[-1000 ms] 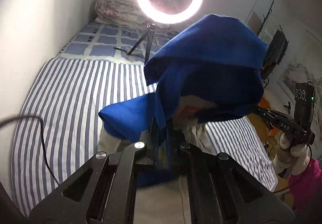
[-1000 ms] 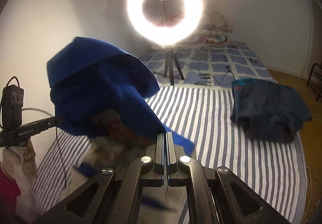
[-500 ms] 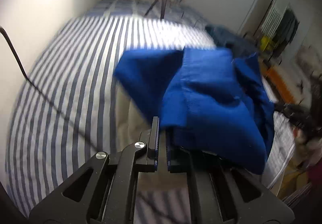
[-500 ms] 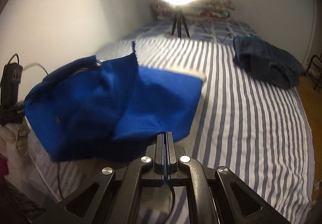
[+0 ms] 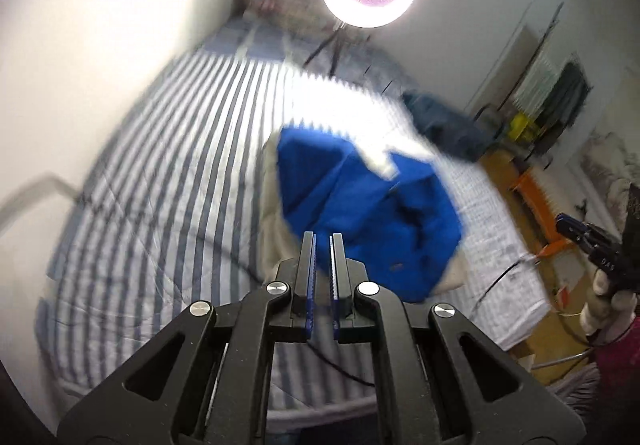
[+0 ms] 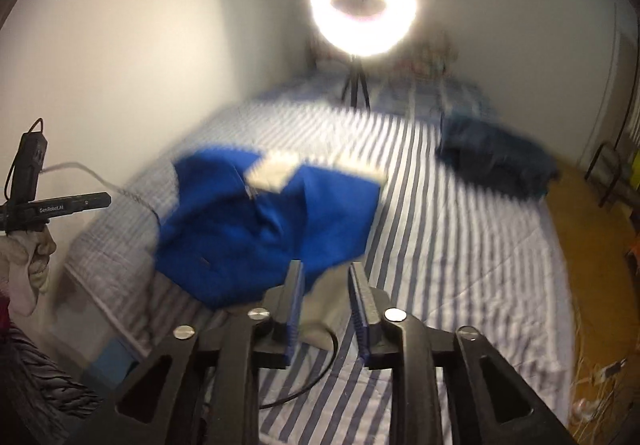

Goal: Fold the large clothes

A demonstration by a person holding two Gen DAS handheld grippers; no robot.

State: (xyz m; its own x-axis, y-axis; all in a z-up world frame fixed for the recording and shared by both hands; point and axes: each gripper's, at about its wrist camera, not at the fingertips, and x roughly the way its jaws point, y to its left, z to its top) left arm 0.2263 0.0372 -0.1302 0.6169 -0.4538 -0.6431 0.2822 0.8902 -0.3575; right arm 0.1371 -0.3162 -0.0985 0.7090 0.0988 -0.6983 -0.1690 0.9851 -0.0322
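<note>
Garment: blue garment [image 5: 368,213] lies in a heap on the striped bed [image 5: 168,173], near the edge closest to me. A pale lining or second layer pokes out along its top edge and underneath. I read it as dropped there to be laid out, not yet folded.
Left gripper [image 5: 322,245]: jaws nearly together, a thin slit between them, nothing in it. Cloth sits just ahead of the tips, apart from them.
Right gripper [image 6: 325,273]: jaws have just been opening and now stand apart, empty. The blue cloth's near edge is just in front of them, and I see no contact.
Why both are free: my guess is the toss onto the bed is done, so neither side needs a grip until I pick corners.
Other clothes: dark garment [image 6: 496,157] lies further up the bed on the right, well apart from the blue one.
Lighting: ring light [image 6: 362,5] on a tripod stands at the far end.
Image quality: both views are motion-blurred, so fine folds are unreadable.
Next, as I judge it: find a hem or shoulder edge and spread flat.
</note>
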